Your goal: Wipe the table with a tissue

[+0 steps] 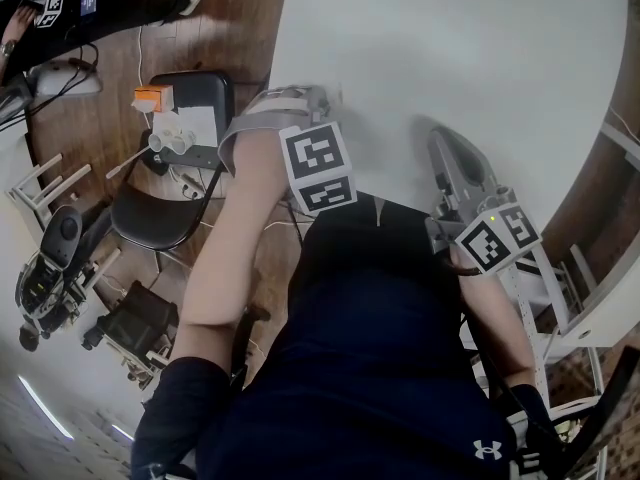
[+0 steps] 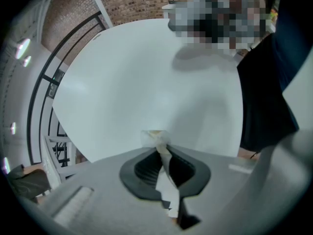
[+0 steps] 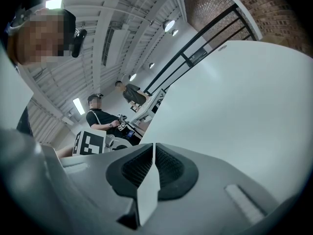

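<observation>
While the round white table [image 1: 450, 58] fills the upper right of the head view, bare and matt, a brown wooden floor [image 1: 110, 58] runs along its left edge. On that floor, just beside the table's left edge, stands a black chair [image 1: 165, 213] with an orange box [image 1: 152, 98] and some small white items on its seat. Behind the table, the left gripper view shows a brick wall [image 2: 132, 1] and a black railing [image 2: 49, 72]. The right gripper view shows a white ribbed ceiling with lamps [image 3: 169, 25] and a person in a dark shirt [image 3: 100, 116] beyond the table's far edge.

The left gripper [image 2: 159, 148] points down near the table's left edge, on the person's side, its jaws pressed together on the tissue [image 2: 155, 137]. The tissue sits edge-on in the gap as a thin white band, its long axis along the jaws. A small crumpled end sticks out past the tips toward the table top. Whether that end touches the surface cannot be told.

The right gripper [image 3: 153, 151] has its jaws closed pad to pad with nothing between them. It is held above the table's near edge, pointing out across the top.
</observation>
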Action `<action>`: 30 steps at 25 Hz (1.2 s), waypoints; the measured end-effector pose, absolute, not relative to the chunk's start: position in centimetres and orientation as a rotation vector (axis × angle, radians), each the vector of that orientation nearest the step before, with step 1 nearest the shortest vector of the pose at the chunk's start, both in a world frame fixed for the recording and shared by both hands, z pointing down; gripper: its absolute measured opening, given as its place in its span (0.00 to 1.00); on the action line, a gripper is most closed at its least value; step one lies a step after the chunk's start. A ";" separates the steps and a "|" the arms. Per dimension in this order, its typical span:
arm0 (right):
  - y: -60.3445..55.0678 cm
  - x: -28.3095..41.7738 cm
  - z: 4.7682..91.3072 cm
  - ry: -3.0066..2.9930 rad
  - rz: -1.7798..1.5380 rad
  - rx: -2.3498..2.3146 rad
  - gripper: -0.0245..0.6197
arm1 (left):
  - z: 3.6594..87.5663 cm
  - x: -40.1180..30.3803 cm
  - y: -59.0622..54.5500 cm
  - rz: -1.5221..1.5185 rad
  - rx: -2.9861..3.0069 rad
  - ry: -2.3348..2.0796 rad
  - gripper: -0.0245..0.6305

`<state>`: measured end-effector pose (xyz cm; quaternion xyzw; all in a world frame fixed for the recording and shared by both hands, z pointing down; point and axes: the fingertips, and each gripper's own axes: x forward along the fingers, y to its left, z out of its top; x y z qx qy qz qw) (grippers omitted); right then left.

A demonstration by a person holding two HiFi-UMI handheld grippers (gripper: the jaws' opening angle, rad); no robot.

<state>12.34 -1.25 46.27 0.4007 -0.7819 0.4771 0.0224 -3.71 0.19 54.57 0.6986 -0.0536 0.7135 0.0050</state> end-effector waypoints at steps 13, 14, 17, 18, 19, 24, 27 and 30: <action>-1.7 13.8 46.8 -2.405 1.518 1.269 0.07 | 54.6 -1.8 0.0 2.229 2.199 -0.122 0.05; -1.7 13.9 46.8 -2.405 1.518 1.271 0.07 | 54.6 -1.8 0.0 2.228 2.199 -0.119 0.05; -1.6 14.1 46.8 -2.403 1.519 1.274 0.07 | 54.6 -1.6 0.1 2.222 2.199 -0.115 0.05; -1.7 14.2 46.9 -2.401 1.520 1.275 0.07 | 54.6 -1.5 0.1 2.220 2.199 -0.115 0.05; -1.7 14.3 46.9 -2.400 1.522 1.276 0.07 | 54.6 -1.4 0.0 2.218 2.199 -0.116 0.05; -2.0 14.6 46.8 -2.402 1.519 1.273 0.07 | 54.5 -0.7 0.0 2.176 2.222 -0.141 0.05; -2.2 14.5 46.6 -2.406 1.512 1.265 0.07 | 54.2 0.1 0.1 2.131 2.255 -0.172 0.05; -2.4 14.1 46.2 -2.414 1.499 1.250 0.07 | 53.4 0.7 -0.2 2.035 2.300 -0.265 0.05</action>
